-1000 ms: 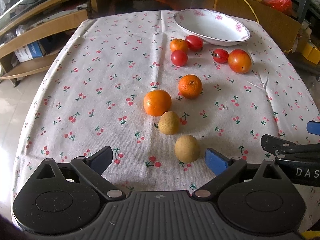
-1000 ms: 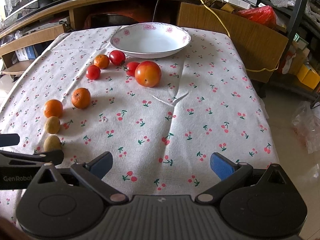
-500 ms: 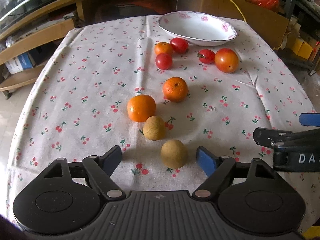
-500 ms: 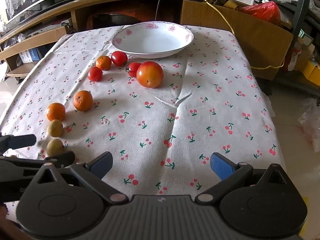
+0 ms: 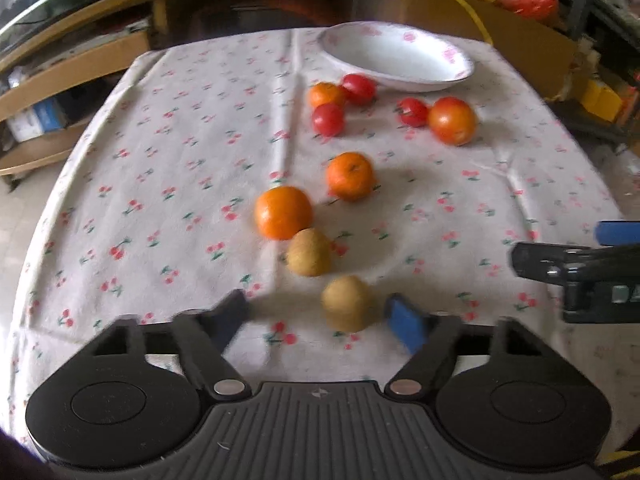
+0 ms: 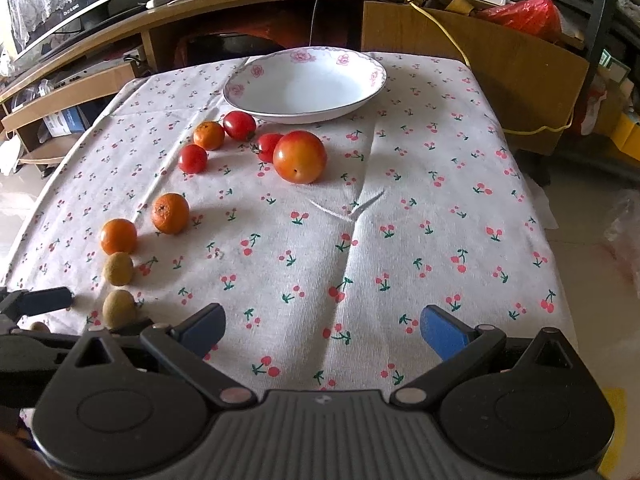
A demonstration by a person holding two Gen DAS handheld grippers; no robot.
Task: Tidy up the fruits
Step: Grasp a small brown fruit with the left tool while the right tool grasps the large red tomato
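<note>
Already narrowing, the left hand-held gripper (image 5: 320, 318) has just been closing around the nearest small round brown fruit (image 5: 347, 303), off-centre toward its right blue pad (image 5: 405, 325), untouched by the other; it may roll away. The right hand-held gripper (image 6: 322, 326) hangs wide, empty.

Two matte black plastic handheld grippers, left gripper (image 5: 320, 318) and right gripper (image 6: 322, 326), with blue-padded fingertips (image 6: 440, 330), ribbed bodies and silver pivot screws (image 6: 404, 393).

Bare tablecloth (image 6: 420, 220) right of fruit: free passage. Bowl (image 6: 304, 84) blocks far edge.
</note>
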